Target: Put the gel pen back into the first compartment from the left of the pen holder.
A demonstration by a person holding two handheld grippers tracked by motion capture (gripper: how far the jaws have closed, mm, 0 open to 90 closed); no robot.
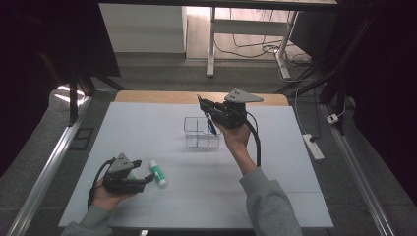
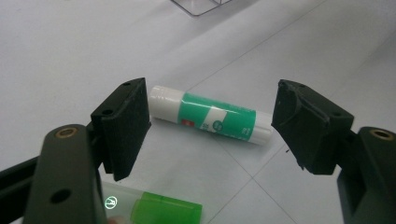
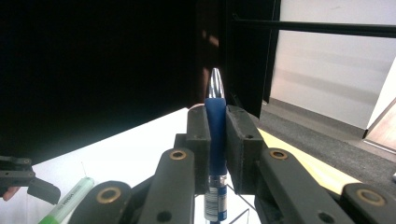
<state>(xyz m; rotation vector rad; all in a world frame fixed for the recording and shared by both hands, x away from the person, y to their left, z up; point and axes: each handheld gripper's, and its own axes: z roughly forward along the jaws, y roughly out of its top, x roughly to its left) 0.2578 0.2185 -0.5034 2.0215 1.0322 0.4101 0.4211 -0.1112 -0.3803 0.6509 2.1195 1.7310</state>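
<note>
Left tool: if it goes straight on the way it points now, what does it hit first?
Most likely the green-and-white glue stick. It lies on the white table crosswise between the open jaws of the left tool, apparently just ahead of them and untouched. Depth is hard to judge.

Glossy plastic glue stick (image 2: 211,120), clear plastic box (image 1: 201,132), matt blk rubbery pen (image 3: 216,140) grip.

You're wearing grey sleeves (image 1: 268,196), gripping black grippers with brass-ringed screws, grey three-cornered plates (image 1: 243,96) topping them, black cables (image 1: 256,142) trailing.
</note>
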